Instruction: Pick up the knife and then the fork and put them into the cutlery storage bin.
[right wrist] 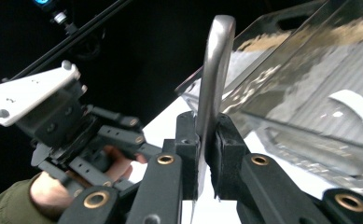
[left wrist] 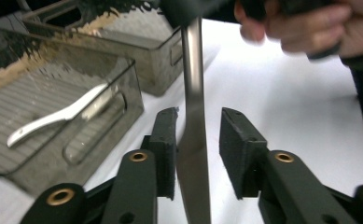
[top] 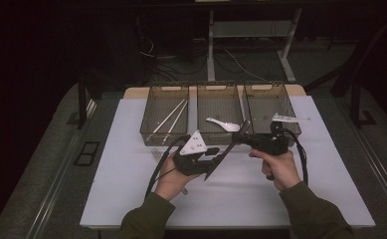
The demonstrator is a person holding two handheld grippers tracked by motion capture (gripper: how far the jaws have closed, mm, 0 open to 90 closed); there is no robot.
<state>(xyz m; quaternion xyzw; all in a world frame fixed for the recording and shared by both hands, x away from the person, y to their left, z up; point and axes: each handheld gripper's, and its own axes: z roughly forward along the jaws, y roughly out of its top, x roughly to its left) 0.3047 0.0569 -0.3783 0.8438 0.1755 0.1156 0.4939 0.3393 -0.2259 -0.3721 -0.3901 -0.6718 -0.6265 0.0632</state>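
Knife [right wrist: 214,70] clamped in right hand-held gripper [right wrist: 206,140], above table.

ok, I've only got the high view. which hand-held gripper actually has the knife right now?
Observer: The right hand-held gripper. Its pads are clamped on the knife, and the rounded handle end sticks out past them.
Operator: and the left one, gripping too?
Observer: No. The left hand-held gripper has its jaws apart with the blade between them, and there is a clear gap on one side.
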